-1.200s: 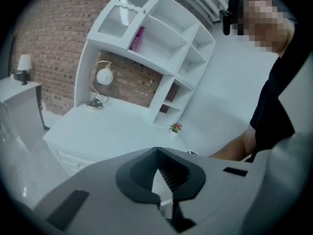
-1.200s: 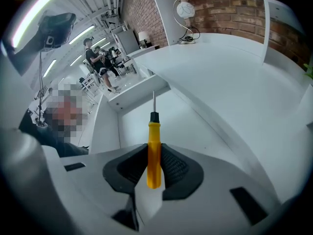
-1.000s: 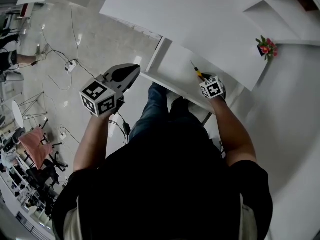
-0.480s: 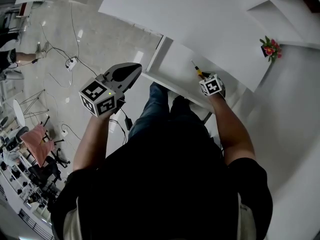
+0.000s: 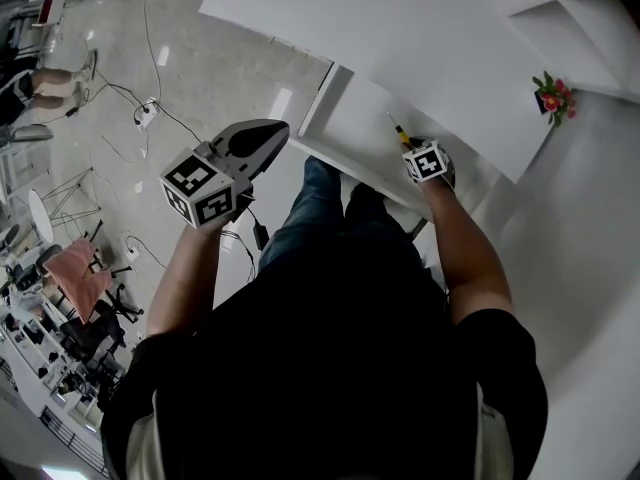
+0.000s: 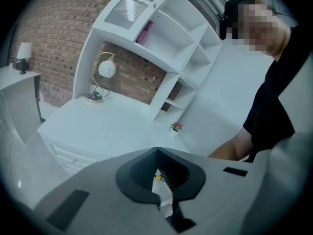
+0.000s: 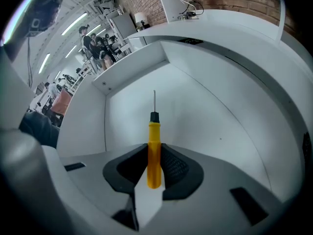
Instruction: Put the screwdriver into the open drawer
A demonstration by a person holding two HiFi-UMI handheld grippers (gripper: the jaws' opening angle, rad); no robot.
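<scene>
The screwdriver has a yellow handle, a black collar and a thin metal shaft. My right gripper is shut on the handle, and the shaft points into the open white drawer. In the head view the screwdriver sticks out over the drawer in front of my right gripper. My left gripper is held up to the left of the drawer, over the floor, jaws together and holding nothing. Its own view shows my left gripper looking toward the desk.
The white desk top runs behind the drawer, with a small flower pot at its right end. White shelves and a lamp stand on the desk. Cables lie on the floor at left.
The head camera has shifted a little. The right gripper still holds the screwdriver over the drawer, and the left gripper has barely moved.
</scene>
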